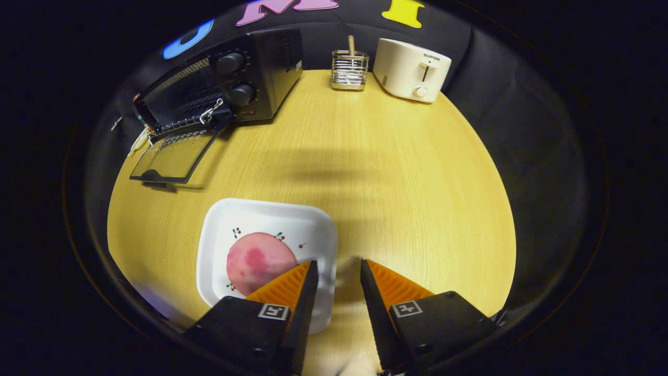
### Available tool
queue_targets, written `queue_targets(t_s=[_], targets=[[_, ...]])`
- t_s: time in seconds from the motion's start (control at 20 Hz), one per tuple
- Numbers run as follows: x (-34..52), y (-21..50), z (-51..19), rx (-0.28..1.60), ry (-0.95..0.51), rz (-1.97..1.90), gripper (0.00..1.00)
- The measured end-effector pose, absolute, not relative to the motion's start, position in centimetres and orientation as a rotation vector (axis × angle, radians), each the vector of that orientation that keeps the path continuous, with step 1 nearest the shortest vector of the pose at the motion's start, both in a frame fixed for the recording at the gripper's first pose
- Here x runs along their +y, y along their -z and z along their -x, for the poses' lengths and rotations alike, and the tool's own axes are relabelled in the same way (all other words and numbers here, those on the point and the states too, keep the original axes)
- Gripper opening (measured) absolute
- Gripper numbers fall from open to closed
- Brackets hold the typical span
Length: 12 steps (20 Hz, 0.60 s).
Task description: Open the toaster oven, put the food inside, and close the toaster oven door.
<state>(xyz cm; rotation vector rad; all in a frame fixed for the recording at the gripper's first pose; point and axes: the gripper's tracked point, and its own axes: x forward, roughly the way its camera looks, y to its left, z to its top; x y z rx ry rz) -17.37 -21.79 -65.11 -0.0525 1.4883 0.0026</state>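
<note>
Gripper view shows the gripper (336,271) released and empty, food (257,260) on the plate (219,230) at its 10 o'clock, oven (219,89) door (172,156) already open for loading.

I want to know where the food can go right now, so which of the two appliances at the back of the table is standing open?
The black toaster oven, its glass door folded down onto the table. The white toaster beside the wire holder has no door.
</note>
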Motion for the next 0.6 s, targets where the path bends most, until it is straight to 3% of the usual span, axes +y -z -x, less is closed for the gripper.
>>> queue_targets(t_s=[0.1,0.2,0.25,0.35,0.6], targets=[[-21.3,65.3,17.5,1.516,-0.018,0.024,0.46],[-21.3,65.4,17.6,1.561,-0.039,0.037,0.27],[-21.7,64.4,17.0,1.568,-0.046,0.059,0.28],[-21.9,66.2,17.0,1.610,-0.074,0.056,0.08],[-21.8,66.6,16.4,1.666,-0.092,-0.049,0.08]])
